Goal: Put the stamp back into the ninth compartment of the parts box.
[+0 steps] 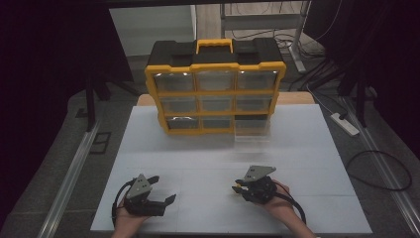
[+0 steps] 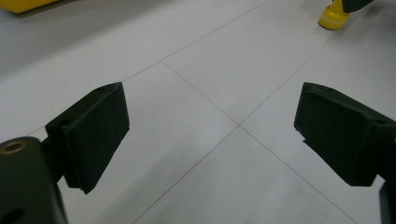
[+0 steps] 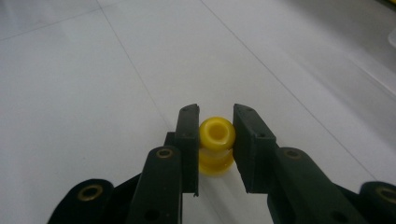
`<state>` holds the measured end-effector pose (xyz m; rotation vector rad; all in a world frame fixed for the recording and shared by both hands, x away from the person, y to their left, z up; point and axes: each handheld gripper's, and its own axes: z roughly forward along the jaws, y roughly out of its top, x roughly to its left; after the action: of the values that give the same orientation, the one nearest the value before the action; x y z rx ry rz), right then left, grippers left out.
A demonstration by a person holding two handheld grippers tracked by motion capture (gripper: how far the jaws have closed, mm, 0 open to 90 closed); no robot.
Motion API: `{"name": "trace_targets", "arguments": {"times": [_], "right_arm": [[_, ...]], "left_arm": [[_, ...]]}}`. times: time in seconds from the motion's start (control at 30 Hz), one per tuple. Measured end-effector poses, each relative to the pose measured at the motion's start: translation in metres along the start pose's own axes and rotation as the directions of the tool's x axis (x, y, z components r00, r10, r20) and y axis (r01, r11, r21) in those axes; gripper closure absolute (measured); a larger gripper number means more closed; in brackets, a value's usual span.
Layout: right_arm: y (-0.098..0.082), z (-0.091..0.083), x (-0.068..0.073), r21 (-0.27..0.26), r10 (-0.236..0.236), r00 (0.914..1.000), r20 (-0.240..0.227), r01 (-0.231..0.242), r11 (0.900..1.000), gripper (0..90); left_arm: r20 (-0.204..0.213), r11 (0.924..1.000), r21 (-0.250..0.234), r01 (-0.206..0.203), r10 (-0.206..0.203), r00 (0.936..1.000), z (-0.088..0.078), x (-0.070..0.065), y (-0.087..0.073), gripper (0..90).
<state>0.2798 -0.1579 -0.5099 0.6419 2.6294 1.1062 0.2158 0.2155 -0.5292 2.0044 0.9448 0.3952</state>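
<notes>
Right hand-held gripper [image 3: 215, 140] is clenched on a small yellow spool [image 3: 216, 145], which we hold just above the worktop [image 1: 208, 163], pads on its sides so the bore faces out. Our left hand-held gripper [image 2: 212, 135] rests released nearby; we judge the organizer [image 1: 215, 91] the likely destination.

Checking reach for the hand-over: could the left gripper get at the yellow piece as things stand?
Probably yes. The left gripper stands open and empty, with bare white table between it and the yellow piece, though the right gripper is shut on that piece.
</notes>
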Motion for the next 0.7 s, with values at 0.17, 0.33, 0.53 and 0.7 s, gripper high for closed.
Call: {"name": "trace_targets", "arguments": {"times": [0.17,0.33,0.53,0.7], "right_arm": [[0.001,-0.004,-0.002,-0.024,0.008,0.9999,0.013,-0.007,1.000,73.0],[0.002,-0.008,-0.004,-0.043,0.017,0.9997,0.018,-0.016,0.999,73.0],[0.003,-0.014,-0.007,-0.081,0.029,0.9991,0.030,-0.026,0.996,73.0],[0.004,-0.018,-0.009,-0.093,0.034,0.9988,0.035,-0.030,0.995,73.0]], "left_arm": [[0.001,1.0000,0.001,-0.002,0.002,1.0000,0.000,0.000,0.000,10.3],[0.001,1.0000,0.000,-0.002,0.002,1.0000,0.000,0.000,0.000,10.3],[0.002,1.0000,0.000,-0.004,0.004,1.0000,0.000,0.000,0.000,10.5],[0.001,1.0000,0.000,-0.003,0.003,1.0000,0.000,0.000,0.000,10.6]]}}
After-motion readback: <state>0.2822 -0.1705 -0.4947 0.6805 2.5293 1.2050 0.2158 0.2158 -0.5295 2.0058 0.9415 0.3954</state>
